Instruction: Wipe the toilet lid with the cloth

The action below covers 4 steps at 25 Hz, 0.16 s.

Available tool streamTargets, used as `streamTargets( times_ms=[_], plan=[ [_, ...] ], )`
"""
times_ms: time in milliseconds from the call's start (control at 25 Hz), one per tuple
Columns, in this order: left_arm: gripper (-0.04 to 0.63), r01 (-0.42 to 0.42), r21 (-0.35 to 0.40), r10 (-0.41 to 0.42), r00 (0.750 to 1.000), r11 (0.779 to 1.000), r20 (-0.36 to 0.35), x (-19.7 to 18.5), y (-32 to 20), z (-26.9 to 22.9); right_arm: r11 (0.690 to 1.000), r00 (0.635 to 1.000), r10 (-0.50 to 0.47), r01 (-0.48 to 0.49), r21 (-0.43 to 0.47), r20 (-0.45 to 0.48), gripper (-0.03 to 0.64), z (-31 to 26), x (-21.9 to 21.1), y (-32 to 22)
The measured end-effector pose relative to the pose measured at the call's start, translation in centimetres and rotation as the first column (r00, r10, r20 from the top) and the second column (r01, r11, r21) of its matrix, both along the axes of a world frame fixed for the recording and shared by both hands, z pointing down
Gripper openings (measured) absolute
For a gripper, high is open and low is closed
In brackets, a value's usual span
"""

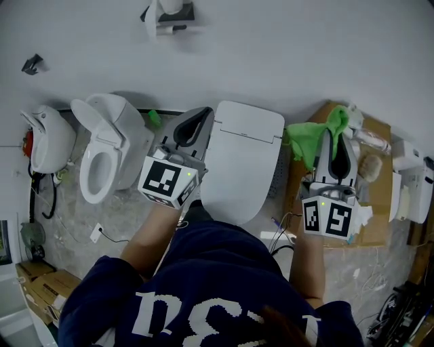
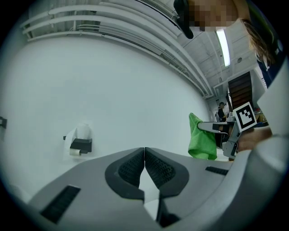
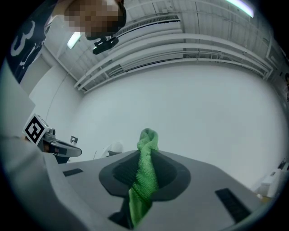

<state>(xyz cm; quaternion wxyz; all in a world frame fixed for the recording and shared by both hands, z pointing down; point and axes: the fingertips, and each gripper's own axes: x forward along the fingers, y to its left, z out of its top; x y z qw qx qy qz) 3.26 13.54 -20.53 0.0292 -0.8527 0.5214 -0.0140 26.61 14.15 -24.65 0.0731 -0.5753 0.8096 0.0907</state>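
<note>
The white toilet lid (image 1: 244, 159) lies closed in the middle of the head view, between my two grippers. My right gripper (image 1: 337, 146) is shut on a green cloth (image 1: 313, 139), which bunches out to the left of its jaws, beside the lid's right edge. In the right gripper view the green cloth (image 3: 145, 180) is pinched between the jaws and sticks up above them. My left gripper (image 1: 193, 127) hangs at the lid's left edge, shut with nothing between its pads (image 2: 158, 169). From the left gripper view the cloth (image 2: 202, 137) and the right gripper (image 2: 226, 131) show at the right.
A second white toilet (image 1: 108, 146) with its seat open stands at the left, next to a white urinal (image 1: 49, 139). A toilet paper holder (image 1: 166, 15) hangs on the wall above. A brown board (image 1: 376, 179) with small items lies to the right. Cables trail on the floor.
</note>
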Motion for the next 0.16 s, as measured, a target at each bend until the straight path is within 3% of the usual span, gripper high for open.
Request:
streamTargets(
  times_ms=[160],
  plan=[
    [0.021,0.006,0.013,-0.006,1.000,1.000,-0.016,0.1,-1.2,1.2,1.000,1.000,0.009,-0.009,-0.007,0.003,0.080,1.8,0.1,-1.3]
  ],
)
